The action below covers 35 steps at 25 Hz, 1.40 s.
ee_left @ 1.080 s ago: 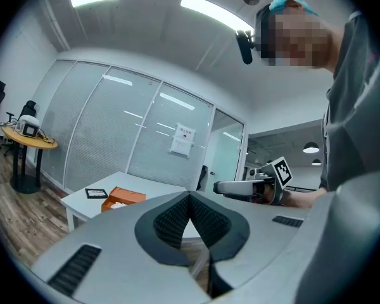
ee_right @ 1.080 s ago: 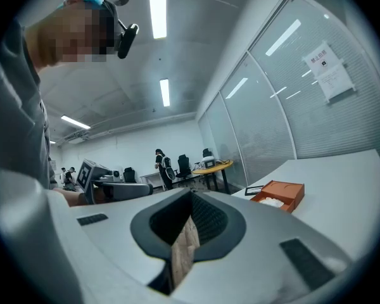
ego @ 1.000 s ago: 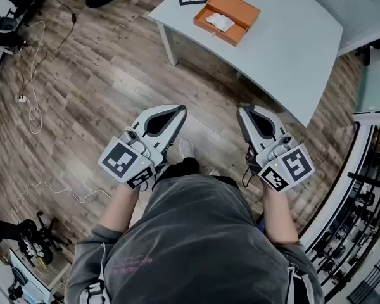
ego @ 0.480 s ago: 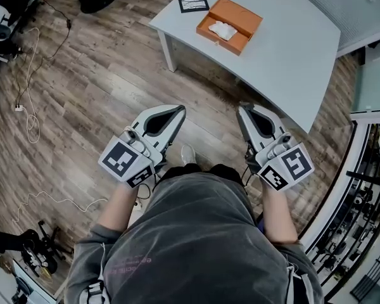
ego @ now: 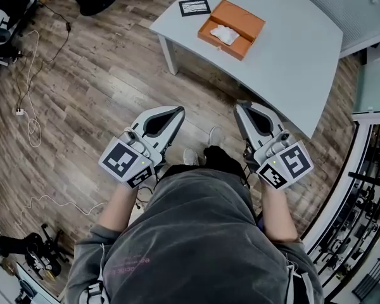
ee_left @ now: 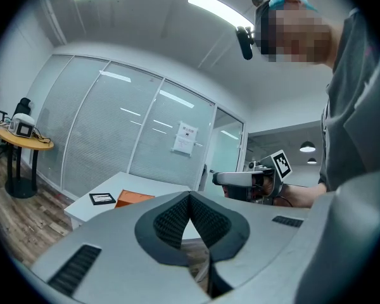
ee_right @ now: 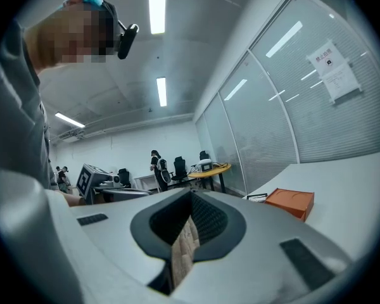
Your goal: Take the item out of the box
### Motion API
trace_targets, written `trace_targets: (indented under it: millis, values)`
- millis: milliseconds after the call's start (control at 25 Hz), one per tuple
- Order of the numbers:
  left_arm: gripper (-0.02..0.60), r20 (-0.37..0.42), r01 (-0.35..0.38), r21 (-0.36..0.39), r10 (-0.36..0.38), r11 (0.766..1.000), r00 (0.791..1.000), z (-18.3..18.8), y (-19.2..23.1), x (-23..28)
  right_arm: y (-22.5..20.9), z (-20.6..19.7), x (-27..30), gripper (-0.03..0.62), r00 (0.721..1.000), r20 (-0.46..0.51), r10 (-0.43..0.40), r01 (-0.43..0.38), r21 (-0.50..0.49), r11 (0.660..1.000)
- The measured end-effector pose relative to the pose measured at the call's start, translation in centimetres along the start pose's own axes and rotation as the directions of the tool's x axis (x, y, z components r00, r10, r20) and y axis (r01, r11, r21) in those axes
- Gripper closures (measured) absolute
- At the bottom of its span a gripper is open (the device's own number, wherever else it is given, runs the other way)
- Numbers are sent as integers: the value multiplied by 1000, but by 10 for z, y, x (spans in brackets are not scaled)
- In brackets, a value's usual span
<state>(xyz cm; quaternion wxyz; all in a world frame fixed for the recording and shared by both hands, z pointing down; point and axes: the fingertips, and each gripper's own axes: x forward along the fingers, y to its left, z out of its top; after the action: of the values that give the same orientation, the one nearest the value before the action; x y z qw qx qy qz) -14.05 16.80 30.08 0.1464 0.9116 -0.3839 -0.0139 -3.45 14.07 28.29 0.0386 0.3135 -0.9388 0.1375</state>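
An open orange box lies on the grey table, far ahead of both grippers, with a white crumpled item inside it. My left gripper and right gripper are held side by side at waist height over the wooden floor, well short of the table. Both are shut with nothing in them. In the left gripper view the box shows past the closed left gripper. The right gripper view has the box to the right of the closed right gripper.
A black framed card lies on the table left of the box. Cables trail over the floor at the left, by a round yellow table. Dark shelving stands at the right. People and office chairs are in the background.
Both grippers have moved forward together as the person steps toward the table. The table and box sit slightly closer in the head view. The jaws have stayed shut.
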Motion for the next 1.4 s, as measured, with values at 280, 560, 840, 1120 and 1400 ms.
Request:
trace_targets:
  millis: [280,560,840,1120,1400]
  values:
    - [569,-14,3,-1,-3,1000,1000,1,20,30,-32,4,18,591,1000,2,2,-2,9,1000]
    - [569,-32,-5,-3,4,1000,999,8,43,73,-75,14,41,591,1000,-1,23,-23,25,999]
    - [569,-48,-25,2,25,1000,999,12,66,120,-126,18,60,591,999,-5,42,-42,48,998]
    - [569,-70,-47,5,47,999,996,21,84,170,-177,31,71,591,998,-4,68,-68,66,995]
    - [569,-102,-56,19,58,998,993,30,92,224,-228,47,72,591,997,14,80,-81,87,993]
